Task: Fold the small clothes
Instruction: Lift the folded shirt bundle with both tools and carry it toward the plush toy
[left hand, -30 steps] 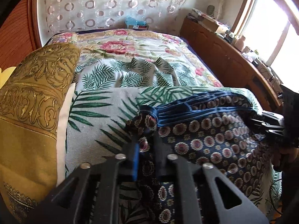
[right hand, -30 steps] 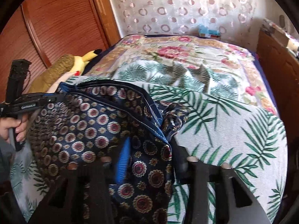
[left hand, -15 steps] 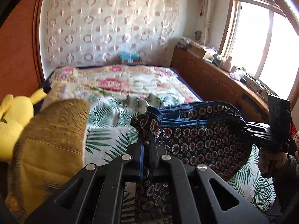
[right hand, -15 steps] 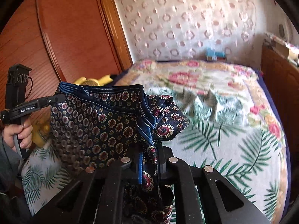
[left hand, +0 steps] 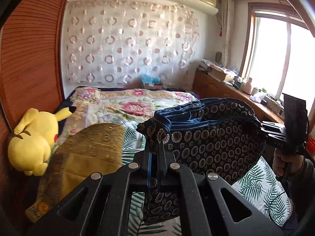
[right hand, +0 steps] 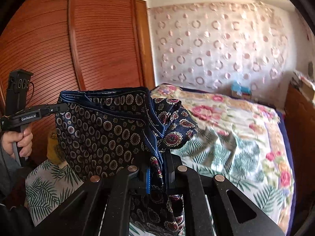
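Both grippers have risen since a second ago, lifting the patterned shorts (left hand: 214,145) off the bed (left hand: 137,106); the garment lay on the leaf-print cover then and now hangs in the air between them. At 6 o'clock in the left wrist view, the left gripper (left hand: 154,157) has its jaws pressed together on one end of the blue waistband, pinching the cloth. At 6 o'clock in the right wrist view, the right gripper (right hand: 158,169) pinches the other end, its jaws having just been closing on the fabric bunched between them. The waistband runs stretched between the two grips, with the body sagging below. At 9 o'clock in the left view a yellow plush toy (left hand: 33,137) lies beside a golden pillow (left hand: 86,157).
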The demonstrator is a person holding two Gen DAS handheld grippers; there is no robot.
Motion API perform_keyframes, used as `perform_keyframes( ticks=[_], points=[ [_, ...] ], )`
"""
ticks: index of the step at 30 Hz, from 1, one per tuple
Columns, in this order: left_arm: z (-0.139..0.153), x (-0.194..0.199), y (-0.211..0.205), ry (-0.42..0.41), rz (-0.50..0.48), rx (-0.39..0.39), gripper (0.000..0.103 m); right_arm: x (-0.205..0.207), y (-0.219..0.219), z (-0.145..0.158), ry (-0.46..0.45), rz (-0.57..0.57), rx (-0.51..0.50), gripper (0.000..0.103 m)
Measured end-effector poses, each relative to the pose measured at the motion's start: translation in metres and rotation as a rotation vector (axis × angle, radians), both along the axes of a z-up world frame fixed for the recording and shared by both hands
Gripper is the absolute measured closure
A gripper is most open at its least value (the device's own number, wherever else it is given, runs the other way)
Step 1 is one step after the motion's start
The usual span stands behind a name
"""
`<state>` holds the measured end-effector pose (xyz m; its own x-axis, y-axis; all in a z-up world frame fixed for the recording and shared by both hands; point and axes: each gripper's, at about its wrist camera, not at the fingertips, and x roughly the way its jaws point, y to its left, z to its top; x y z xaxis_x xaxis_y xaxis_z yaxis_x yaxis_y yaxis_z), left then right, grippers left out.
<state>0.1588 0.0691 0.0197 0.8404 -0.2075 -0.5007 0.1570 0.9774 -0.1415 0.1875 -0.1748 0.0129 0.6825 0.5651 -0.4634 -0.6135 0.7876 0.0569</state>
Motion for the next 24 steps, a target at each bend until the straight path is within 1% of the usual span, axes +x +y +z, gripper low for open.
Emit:
perform_keyframes(
  ticks=[4,7,13,16,18,21,24],
  points=[
    [0.004,-0.014,0.018,-0.021,0.042,0.003,0.099,0.01,0.016,0.01,-0.044,0.048,-0.037,0.094],
    [0.005,-0.018,0.031,-0.03,0.07,-0.001,0.099,0.019,0.031,0.016,-0.082,0.07,-0.099,0.094],
    [0.003,-0.04,0.057,-0.046,0.13,-0.005,0.099,0.05,0.072,0.024,-0.123,0.176,-0.179,0.093],
    [-0.007,-0.05,0.076,-0.026,0.168,-0.019,0.099,0.066,0.093,0.028,-0.143,0.231,-0.215,0.093],
    [-0.017,-0.056,0.087,-0.009,0.203,-0.021,0.099,0.08,0.116,0.032,-0.155,0.265,-0.25,0.093],
    [-0.032,-0.062,0.105,0.021,0.251,-0.043,0.099,0.1,0.151,0.028,-0.153,0.315,-0.299,0.093],
    [-0.048,-0.068,0.117,0.047,0.296,-0.043,0.099,0.119,0.19,0.02,-0.143,0.363,-0.343,0.093]
  ],
)
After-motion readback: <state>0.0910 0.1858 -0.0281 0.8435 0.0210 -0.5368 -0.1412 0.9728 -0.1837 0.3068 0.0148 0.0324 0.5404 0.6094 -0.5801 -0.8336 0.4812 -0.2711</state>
